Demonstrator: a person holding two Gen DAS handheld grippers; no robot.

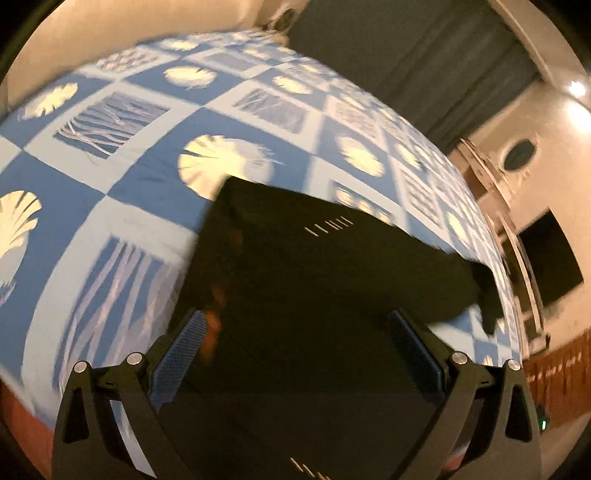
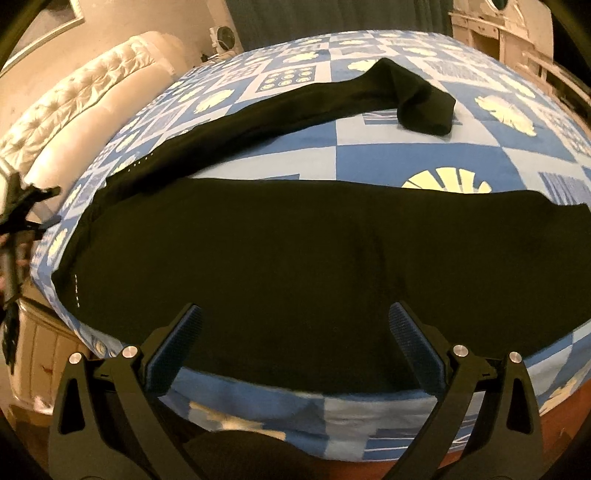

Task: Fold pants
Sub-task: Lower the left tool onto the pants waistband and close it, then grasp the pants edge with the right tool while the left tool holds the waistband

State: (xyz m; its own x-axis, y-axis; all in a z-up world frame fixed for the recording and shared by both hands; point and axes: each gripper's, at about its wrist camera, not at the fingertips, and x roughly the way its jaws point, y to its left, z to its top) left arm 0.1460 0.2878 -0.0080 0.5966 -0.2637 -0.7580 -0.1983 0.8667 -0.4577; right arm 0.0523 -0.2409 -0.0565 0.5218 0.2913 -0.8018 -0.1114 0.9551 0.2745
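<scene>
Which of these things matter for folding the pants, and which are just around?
For the job:
- pants, black, spread on the bed
- left gripper, open
- right gripper, open
- bedspread, the surface to fold on

Just around:
- headboard
- curtain
- clock
- cabinet

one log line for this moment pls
stage: fold not begun | pants: spread on bed, far leg end bunched | left gripper: open | right gripper: open

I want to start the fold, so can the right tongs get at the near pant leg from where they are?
Probably yes: the right tongs are open above the near leg of the black pants, with nothing between them.
</scene>
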